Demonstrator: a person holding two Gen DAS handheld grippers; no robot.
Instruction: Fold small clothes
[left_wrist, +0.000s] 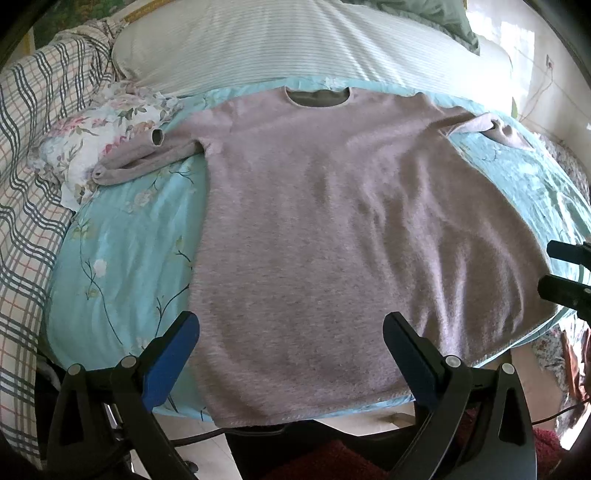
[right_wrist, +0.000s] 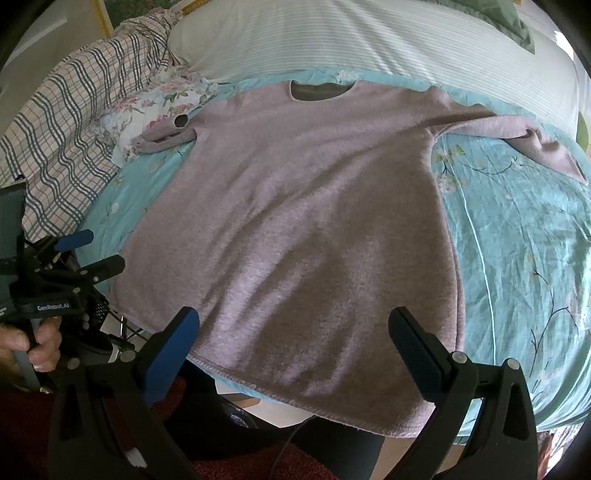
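Note:
A pinkish-grey fuzzy sweater (left_wrist: 325, 229) lies flat on a turquoise floral quilt (left_wrist: 122, 258), neckline at the far side and hem at the near edge. Its left sleeve (left_wrist: 144, 162) is bunched up; its right sleeve (left_wrist: 495, 129) is crumpled. My left gripper (left_wrist: 291, 332) is open and empty above the hem. My right gripper (right_wrist: 295, 328) is open and empty above the sweater (right_wrist: 303, 221) hem; it also shows at the right edge of the left wrist view (left_wrist: 565, 269). The left gripper shows in the right wrist view (right_wrist: 92, 254), off the sweater's left edge.
A white striped pillow (left_wrist: 295, 44) lies beyond the neckline. A plaid blanket (left_wrist: 33, 166) and a floral cloth (left_wrist: 92, 140) are piled at the left. The quilt (right_wrist: 517, 240) extends to the right. The bed edge and floor (left_wrist: 369, 413) are just below the hem.

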